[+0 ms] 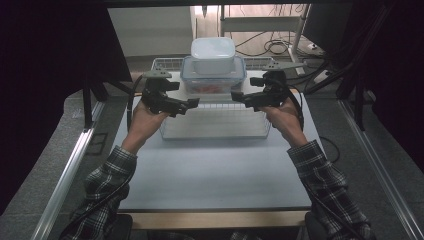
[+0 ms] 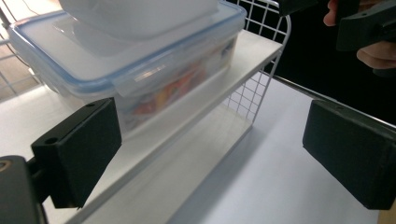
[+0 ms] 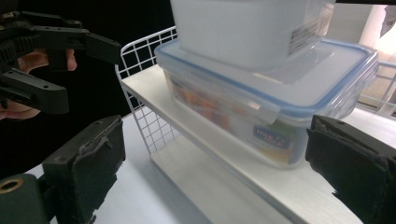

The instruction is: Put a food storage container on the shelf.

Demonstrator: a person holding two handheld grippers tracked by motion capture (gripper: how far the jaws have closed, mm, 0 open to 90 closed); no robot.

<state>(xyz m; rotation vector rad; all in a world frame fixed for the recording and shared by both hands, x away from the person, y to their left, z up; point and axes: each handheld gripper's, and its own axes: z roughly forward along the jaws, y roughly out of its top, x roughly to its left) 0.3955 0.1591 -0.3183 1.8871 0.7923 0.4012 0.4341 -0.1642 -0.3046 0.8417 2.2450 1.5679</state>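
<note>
A clear food box with a blue-rimmed lid (image 1: 212, 80) (image 2: 140, 74) (image 3: 266, 93) stands on the top board of a white wire rack (image 1: 215, 124) (image 2: 254, 91) (image 3: 144, 116). Colourful contents show through its wall. A white tub (image 1: 213, 54) (image 2: 140, 11) (image 3: 247, 28) is stacked on its lid. My left gripper (image 1: 194, 103) (image 2: 212, 156) is open near the box's front left corner, touching nothing. My right gripper (image 1: 235, 96) (image 3: 222, 172) is open near the front right corner, also apart from the box. Each gripper faces the other across the rack's front.
The rack stands at the back middle of a pale grey table (image 1: 215, 170). The person's plaid sleeves (image 1: 107, 185) come in from the front. Cables and a metal frame (image 1: 270, 45) lie on the floor behind the table. Dark curtains hang on both sides.
</note>
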